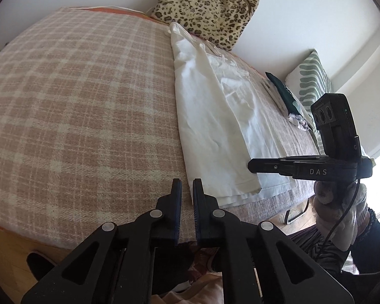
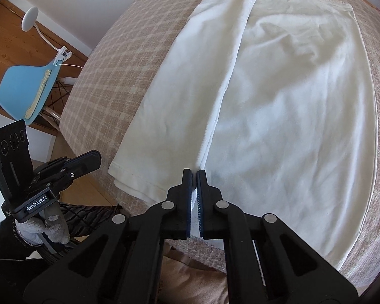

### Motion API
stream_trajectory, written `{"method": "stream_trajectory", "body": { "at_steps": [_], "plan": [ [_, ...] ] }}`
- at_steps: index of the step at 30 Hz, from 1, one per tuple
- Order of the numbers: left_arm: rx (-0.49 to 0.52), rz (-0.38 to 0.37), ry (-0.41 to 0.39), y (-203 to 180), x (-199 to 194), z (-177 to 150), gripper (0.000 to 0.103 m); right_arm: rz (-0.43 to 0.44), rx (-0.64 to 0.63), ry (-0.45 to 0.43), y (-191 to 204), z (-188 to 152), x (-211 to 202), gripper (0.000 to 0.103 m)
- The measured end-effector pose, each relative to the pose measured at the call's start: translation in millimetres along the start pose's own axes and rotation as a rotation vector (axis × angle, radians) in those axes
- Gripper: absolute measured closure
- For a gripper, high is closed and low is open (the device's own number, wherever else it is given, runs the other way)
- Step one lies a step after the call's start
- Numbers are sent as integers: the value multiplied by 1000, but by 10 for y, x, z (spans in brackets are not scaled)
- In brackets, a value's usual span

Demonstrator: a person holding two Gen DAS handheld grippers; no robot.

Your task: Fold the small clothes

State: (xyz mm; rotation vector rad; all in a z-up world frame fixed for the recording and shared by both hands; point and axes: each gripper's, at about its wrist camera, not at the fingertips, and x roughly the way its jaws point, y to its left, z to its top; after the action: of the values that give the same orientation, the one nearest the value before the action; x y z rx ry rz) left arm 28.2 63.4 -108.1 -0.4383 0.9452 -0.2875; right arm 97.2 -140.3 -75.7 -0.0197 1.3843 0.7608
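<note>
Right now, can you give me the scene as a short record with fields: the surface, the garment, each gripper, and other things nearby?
surface: bed with a pink and cream checked blanket
garment: white strappy top, laid flat, left side already folded in lengthwise
left gripper: nearly shut, nothing between its pads, over the blanket beside the garment's hem
right gripper: shut on the hem at the fold's edge
nearby: leopard-print bag at the wall, striped cushion, blue chair

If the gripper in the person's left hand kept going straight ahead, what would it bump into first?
Probably the checked blanket just ahead of the left gripper; the white garment lies slightly to its right. Depth is hard to judge.
</note>
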Motion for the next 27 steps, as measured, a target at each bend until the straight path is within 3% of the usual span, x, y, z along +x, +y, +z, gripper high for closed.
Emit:
{"method": "stream_trajectory", "body": {
  "at_steps": [6, 11, 13, 18, 20, 21, 24, 27],
  "plan": [
    [157, 38, -1, -324, 43, 18, 80, -18, 30, -132, -177, -30, -372, 96],
    [141, 76, 45, -312, 175, 39, 73, -38, 88, -205, -451, -3, -605, 87],
    [107, 90, 55, -254, 204, 61, 59, -45, 98, -218, -519, 63, -677, 85],
    [44, 69, 84, -136, 274, 62, 59, -55, 29, -260, -446, 539, -887, 76],
    [31, 51, 94, -111, 311, 47, 60, -74, -18, -301, -388, 814, -974, 57],
    [29, 44, 80, -105, 307, 41, 62, -82, -24, -321, -348, 966, -983, 54],
    [23, 29, 79, -106, 311, 43, 63, -70, -40, -331, -284, 1429, -961, 52],
    [16, 11, 88, -88, 334, 49, 81, -86, -47, -320, -197, 1862, -843, 52]
  ]
}}
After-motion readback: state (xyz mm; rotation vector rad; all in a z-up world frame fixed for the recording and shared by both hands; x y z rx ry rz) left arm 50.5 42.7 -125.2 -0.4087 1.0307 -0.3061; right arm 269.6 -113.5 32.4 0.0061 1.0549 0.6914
